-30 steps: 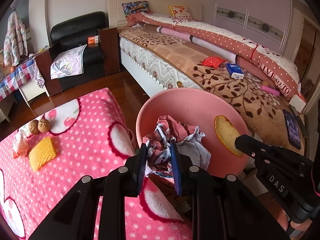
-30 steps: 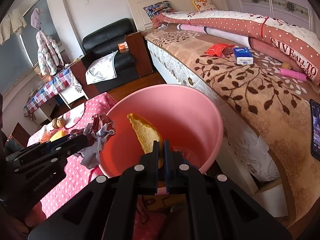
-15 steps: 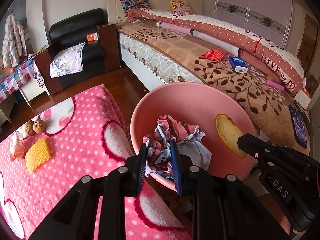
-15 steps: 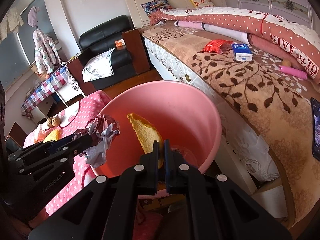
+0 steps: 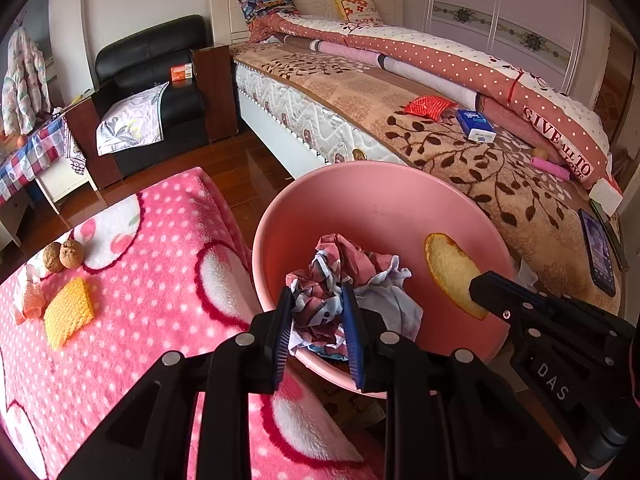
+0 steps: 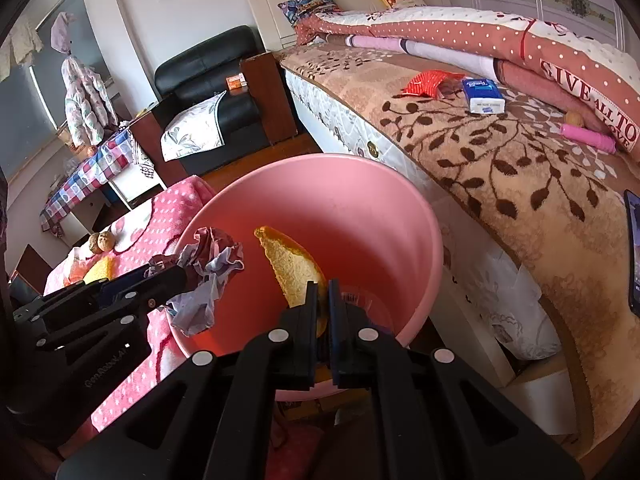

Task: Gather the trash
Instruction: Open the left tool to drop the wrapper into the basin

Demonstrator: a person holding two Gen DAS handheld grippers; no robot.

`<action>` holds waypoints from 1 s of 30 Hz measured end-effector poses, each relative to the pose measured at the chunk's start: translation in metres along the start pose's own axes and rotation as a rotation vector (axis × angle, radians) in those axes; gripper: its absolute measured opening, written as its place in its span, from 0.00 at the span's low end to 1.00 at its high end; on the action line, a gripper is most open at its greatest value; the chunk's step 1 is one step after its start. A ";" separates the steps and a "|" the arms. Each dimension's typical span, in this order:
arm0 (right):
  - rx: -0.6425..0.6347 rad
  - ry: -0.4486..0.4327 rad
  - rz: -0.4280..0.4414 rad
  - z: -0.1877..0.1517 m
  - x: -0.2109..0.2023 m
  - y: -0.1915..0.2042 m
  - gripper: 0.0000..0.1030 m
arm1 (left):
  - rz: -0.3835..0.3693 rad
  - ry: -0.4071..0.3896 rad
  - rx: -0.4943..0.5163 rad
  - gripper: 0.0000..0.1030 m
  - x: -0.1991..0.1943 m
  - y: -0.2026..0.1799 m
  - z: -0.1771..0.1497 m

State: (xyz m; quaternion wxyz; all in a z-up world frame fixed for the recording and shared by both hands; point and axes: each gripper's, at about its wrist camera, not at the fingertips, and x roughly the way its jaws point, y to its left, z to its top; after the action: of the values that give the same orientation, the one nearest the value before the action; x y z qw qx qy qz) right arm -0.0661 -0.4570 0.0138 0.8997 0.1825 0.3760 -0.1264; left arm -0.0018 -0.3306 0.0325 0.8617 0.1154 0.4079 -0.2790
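- Pink plastic is the target here: the pink bin (image 5: 376, 208) sits right ahead of both claws, tipped toward them, with its near rim under the fingertips.
- The left gripper (image 5: 318, 320) is clenched on a crumpled wrapper (image 5: 340, 276), pinched between the blue pads and hanging over the near rim, above the bin's mouth.
- The right gripper (image 6: 323, 300) is squeezed tight on an orange peel (image 6: 292, 268), which sticks up past the fingertips and into the bin.
- Looks like the drop step. To do it well, each piece probably wants to be fully past the rim before the jaws let go, since the wrapper's loose tail could snag on the edge and flop onto the pink blanket (image 5: 132, 292).
- Letting go one side at a time seems safer, the two claws are close together.
- The left view shows more stuff off to that claw's left on the blanket: a yellow sponge (image 5: 68, 312) and two walnuts (image 5: 64, 256).
- The right view gives the side look at the left claw holding the wrapper, and a peek at something clear at the bin bottom, too hidden to name.
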 end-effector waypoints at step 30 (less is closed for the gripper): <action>0.030 0.012 0.004 -0.002 0.004 -0.006 0.06 | -0.058 -0.006 -0.003 0.50 -0.004 -0.002 -0.002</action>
State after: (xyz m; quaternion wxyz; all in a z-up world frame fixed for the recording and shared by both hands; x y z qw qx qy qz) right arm -0.0666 -0.4619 0.0081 0.8948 0.1975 0.3788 -0.1293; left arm -0.0064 -0.3302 0.0340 0.8546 0.1016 0.4089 -0.3036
